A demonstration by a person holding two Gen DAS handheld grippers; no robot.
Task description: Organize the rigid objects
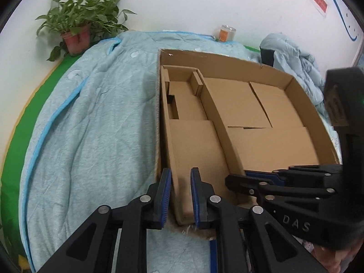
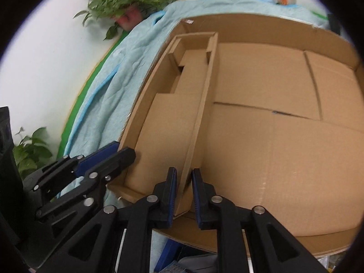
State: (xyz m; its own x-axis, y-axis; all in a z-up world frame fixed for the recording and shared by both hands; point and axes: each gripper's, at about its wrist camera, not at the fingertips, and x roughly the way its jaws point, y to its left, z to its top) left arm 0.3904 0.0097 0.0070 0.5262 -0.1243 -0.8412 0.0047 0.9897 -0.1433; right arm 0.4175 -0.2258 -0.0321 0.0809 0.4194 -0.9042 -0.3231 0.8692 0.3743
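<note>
Raised letters "DAS" stand on the black body of the right gripper (image 1: 254, 177). Print on the red wall sign (image 1: 320, 1), above the gripper, is illegible.

A staged lab-like room, pale blue quilt (image 1: 91, 118) over a green-covered table (image 1: 13, 159), potted plant (image 1: 77, 22) at eleven o'clock against a bare white wall (image 1: 182, 2), red notice (image 1: 320, 1) at one o'clock
</note>
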